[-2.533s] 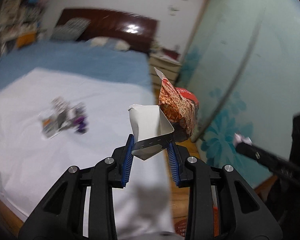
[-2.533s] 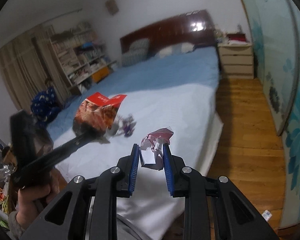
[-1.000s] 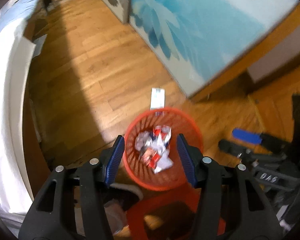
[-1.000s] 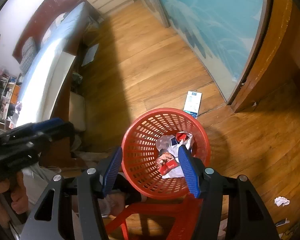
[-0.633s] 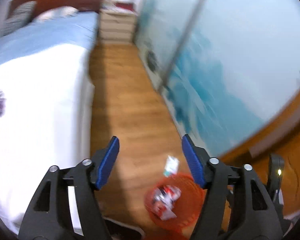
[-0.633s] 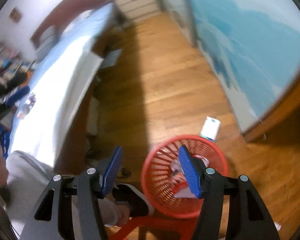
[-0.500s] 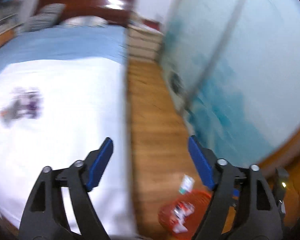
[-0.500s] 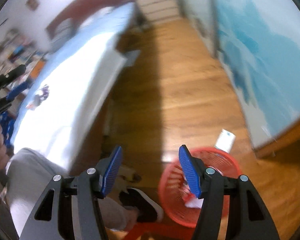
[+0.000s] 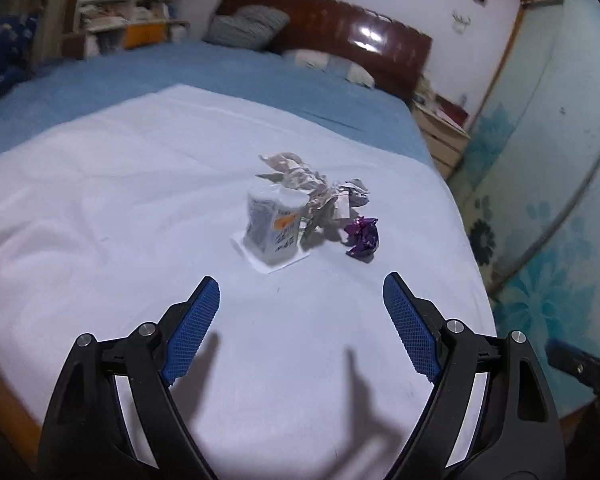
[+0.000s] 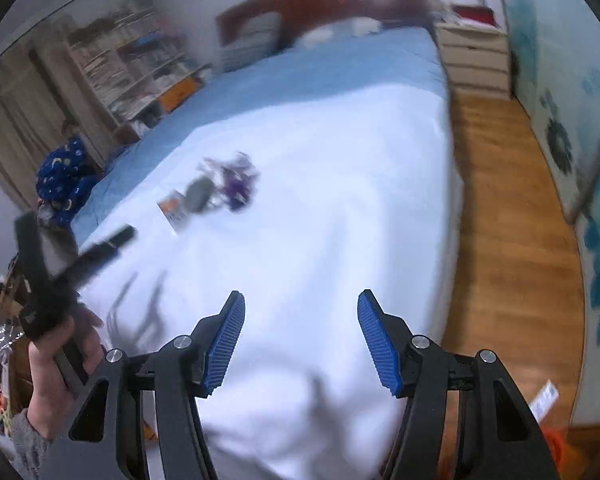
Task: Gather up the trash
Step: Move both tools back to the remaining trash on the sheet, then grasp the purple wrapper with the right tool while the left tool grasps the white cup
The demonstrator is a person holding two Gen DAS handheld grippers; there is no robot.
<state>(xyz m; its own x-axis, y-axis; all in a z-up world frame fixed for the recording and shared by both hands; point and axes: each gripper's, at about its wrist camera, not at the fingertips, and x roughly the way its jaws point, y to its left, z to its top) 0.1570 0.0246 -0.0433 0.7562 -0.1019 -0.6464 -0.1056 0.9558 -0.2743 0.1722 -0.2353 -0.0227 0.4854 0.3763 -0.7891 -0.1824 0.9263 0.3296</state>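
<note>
Trash lies in a small cluster on the white sheet (image 9: 140,200) spread over the bed: a clear plastic cup (image 9: 275,224) with orange print, standing mouth down on its square white lid, crumpled paper (image 9: 300,178) touching it from behind, and a purple foil wrapper (image 9: 363,236) just beside it, apart from the cup. In the right wrist view the same cluster (image 10: 220,188) is blurred and sits well up the sheet.

Left gripper (image 9: 300,320) hangs above the sheet near the cup, its blue-padded jaws opening wide with nothing between them. In the right wrist view it shows blurred at the left edge, carried in a hand (image 10: 60,360) with a grey sleeve.

Right gripper (image 10: 300,336) hangs over the sheet's near edge, jaws parted about halfway and empty. Wooden floor (image 10: 508,220) runs along the bed's right side, with a white card (image 10: 544,398) lying on it.
</note>
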